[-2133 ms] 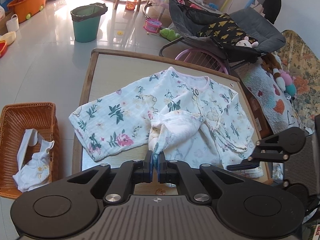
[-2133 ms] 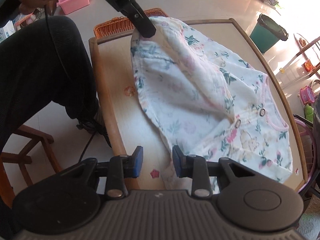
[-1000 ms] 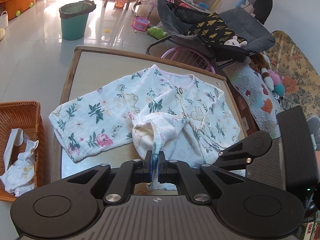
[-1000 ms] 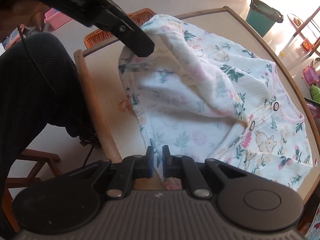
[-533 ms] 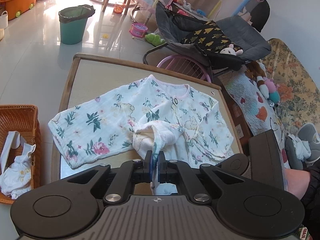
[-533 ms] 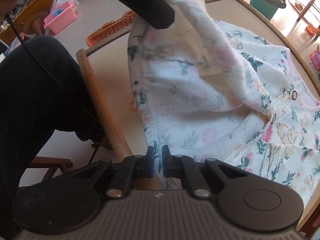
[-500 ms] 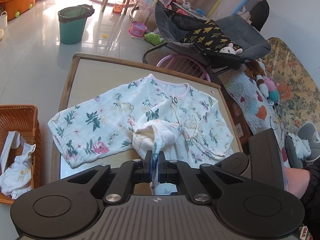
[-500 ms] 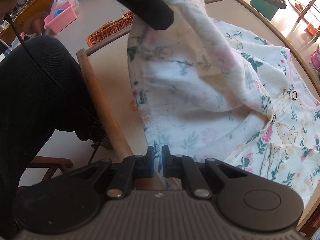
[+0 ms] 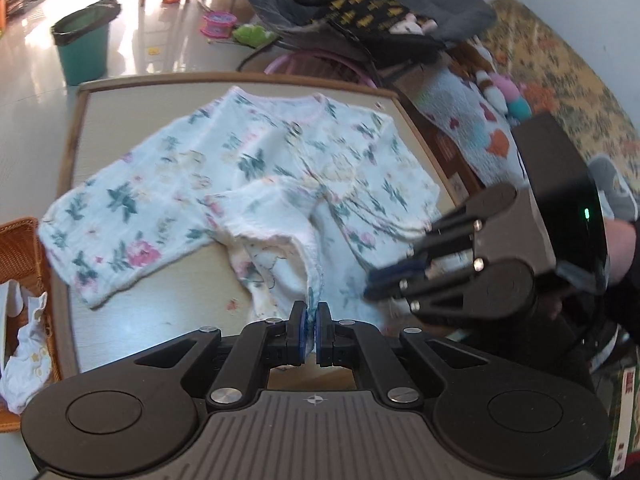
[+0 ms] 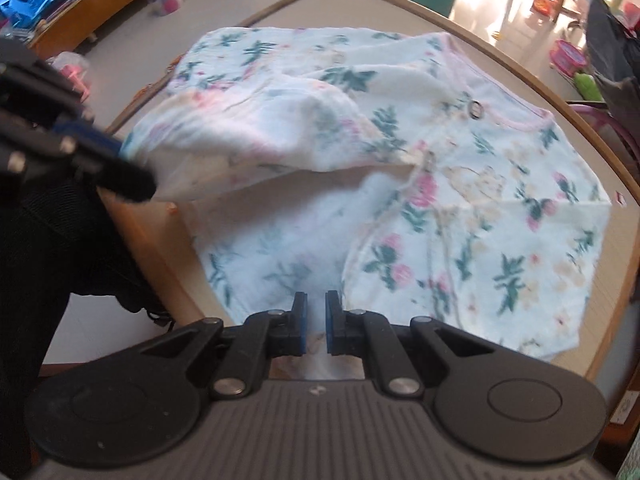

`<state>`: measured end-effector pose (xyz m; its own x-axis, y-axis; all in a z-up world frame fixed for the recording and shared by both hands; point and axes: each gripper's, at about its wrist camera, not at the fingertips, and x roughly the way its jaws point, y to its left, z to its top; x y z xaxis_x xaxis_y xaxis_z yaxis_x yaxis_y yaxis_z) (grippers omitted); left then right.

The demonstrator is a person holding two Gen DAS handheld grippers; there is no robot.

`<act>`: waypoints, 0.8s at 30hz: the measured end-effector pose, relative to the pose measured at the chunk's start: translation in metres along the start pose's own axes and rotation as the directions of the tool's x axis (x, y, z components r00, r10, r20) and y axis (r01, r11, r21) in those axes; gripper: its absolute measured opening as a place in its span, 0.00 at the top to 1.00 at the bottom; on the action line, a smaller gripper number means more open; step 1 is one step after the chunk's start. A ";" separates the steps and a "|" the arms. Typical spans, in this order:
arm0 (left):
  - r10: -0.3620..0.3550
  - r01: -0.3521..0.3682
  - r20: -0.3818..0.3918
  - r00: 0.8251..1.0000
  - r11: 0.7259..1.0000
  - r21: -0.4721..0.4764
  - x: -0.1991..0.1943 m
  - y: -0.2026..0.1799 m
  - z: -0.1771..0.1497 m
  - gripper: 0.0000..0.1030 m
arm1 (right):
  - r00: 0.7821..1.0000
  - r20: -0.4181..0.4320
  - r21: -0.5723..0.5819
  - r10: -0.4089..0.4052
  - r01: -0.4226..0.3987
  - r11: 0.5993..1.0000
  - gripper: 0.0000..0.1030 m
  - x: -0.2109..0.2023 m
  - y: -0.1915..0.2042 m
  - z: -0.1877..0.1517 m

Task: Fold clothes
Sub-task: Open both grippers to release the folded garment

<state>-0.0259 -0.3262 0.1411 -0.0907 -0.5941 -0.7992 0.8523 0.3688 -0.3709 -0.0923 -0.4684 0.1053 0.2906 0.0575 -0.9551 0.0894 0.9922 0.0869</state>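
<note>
Both hems carried farther over floral garment point(image 9: 256, 168), left gripper point(image 9: 311, 334), right gripper point(image 10: 314, 330) fingers clamped on cloth, no legible writing

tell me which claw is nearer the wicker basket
Left. The left claw grips the floral baby top toward the table side where the wicker basket sits; the right claw grips the hem farther from it.

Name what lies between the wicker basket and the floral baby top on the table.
In the left wrist view, only bare tabletop and the table's wooden rim separate the wicker basket from the floral baby top.
</note>
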 end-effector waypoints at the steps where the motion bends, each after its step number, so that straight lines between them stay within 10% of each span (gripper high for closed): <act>1: -0.005 0.005 -0.015 1.000 1.000 0.018 0.006 -0.005 -0.001 0.95 | 1.000 0.000 0.008 -0.006 0.006 1.000 0.92 0.000 -0.002 -0.001; 14: 0.037 -0.024 -0.140 0.989 0.995 0.096 0.058 -0.027 -0.012 0.80 | 0.999 0.025 0.111 -0.039 0.036 0.993 0.91 -0.009 -0.038 -0.026; 19: -0.008 0.006 -0.038 0.999 0.999 -0.046 0.037 -0.001 -0.021 0.45 | 0.997 0.070 0.183 -0.023 0.009 0.983 0.91 -0.018 -0.049 -0.039; 24: 0.038 -0.001 0.121 0.992 0.955 -0.296 0.016 0.040 -0.027 0.44 | 0.993 0.118 0.249 -0.014 -0.016 0.968 0.90 -0.025 -0.054 -0.052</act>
<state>-0.0067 -0.3020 0.1004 0.0047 -0.6615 -0.7499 0.6620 0.5641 -0.4935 -0.1535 -0.5178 0.1095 0.4000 0.0300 -0.9160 0.3194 0.9322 0.1700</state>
